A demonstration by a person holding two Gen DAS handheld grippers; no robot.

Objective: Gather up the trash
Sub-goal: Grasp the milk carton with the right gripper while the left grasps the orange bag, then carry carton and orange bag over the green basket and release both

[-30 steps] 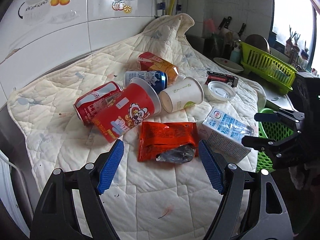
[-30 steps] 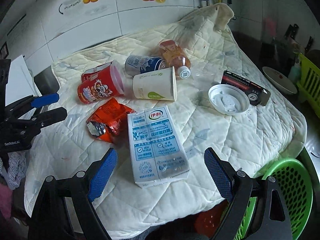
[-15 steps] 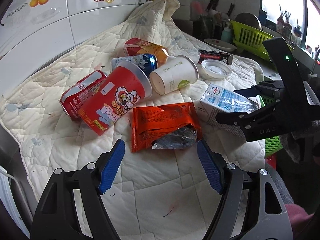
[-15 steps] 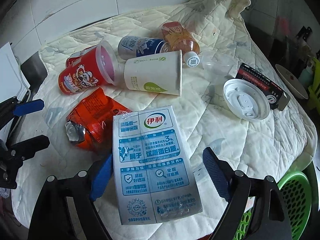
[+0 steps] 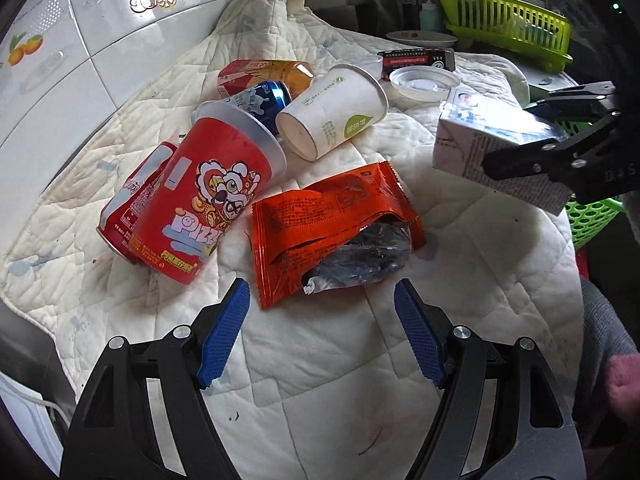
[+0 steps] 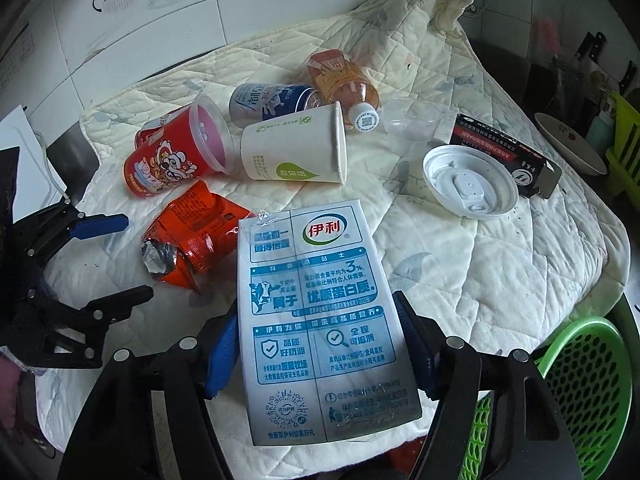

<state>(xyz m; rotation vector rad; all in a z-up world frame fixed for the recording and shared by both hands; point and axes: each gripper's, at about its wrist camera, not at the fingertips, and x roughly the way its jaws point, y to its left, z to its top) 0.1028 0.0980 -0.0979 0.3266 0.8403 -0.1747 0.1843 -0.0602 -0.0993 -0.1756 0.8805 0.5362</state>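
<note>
Since the earlier frames, right claw (image 6: 320, 354) has advanced and closed its blue pads on the milk carton (image 6: 320, 312), at the quilted worktop's (image 6: 500, 280) near edge. Left claw (image 5: 322, 332) stands wide, empty, just short of the orange snack wrapper (image 5: 332, 224). With the carton gripped, transfer to the green basket (image 6: 580, 380), near right, is probably next; cups and cans remain farther back.

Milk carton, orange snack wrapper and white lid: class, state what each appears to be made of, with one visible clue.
Milk carton: likely coated paperboard; flat printed panels, folded edges, glossy sheen.
Orange snack wrapper: apparently thin plastic film with a metallised lining; crinkled, with silver showing at the torn end.
White lid: probably moulded plastic; smooth, with raised rings.
</note>
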